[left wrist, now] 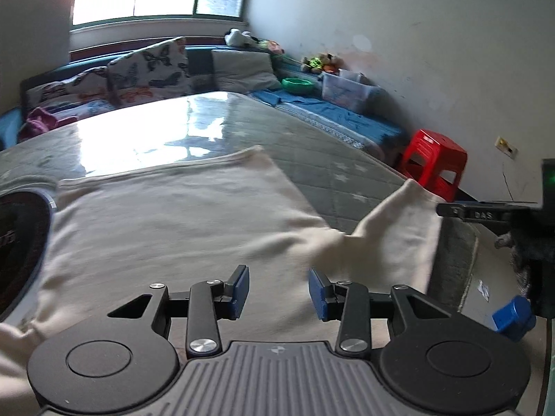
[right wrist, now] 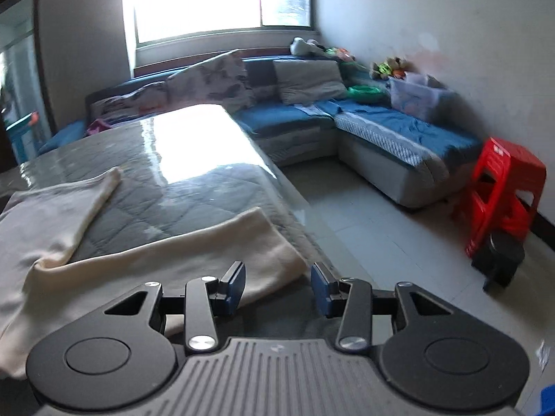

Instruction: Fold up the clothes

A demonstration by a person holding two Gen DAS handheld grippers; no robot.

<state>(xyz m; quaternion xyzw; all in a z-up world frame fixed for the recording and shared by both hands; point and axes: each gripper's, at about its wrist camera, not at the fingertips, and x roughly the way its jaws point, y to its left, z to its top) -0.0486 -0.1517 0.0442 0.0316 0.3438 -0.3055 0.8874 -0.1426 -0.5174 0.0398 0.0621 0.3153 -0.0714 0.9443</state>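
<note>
A: Left gripper (left wrist: 278, 290)?
B: Jaws apart, nothing between them, low over the cream garment (left wrist: 166, 215), which lies spread on the glass-topped table (left wrist: 215, 118).

A: Right gripper (right wrist: 278, 287)?
B: Also spread, empty, at the table's right edge just past a sleeve (right wrist: 222, 242) (the 2nd sleeve (right wrist: 86, 190) lies folded further left).

A: Surroundings?
B: Red stool (right wrist: 503, 187), blue sofa (right wrist: 399, 121).

- Looked to be a home living room, daylit through a wide window (right wrist: 222, 0).
- Held a blue corner sofa (right wrist: 399, 128) with butterfly-print cushions (left wrist: 149, 69).
- Kept soft toys (left wrist: 321, 62), a clear storage box (left wrist: 347, 90) and a red plastic stool (right wrist: 503, 187) along the scuffed wall.
</note>
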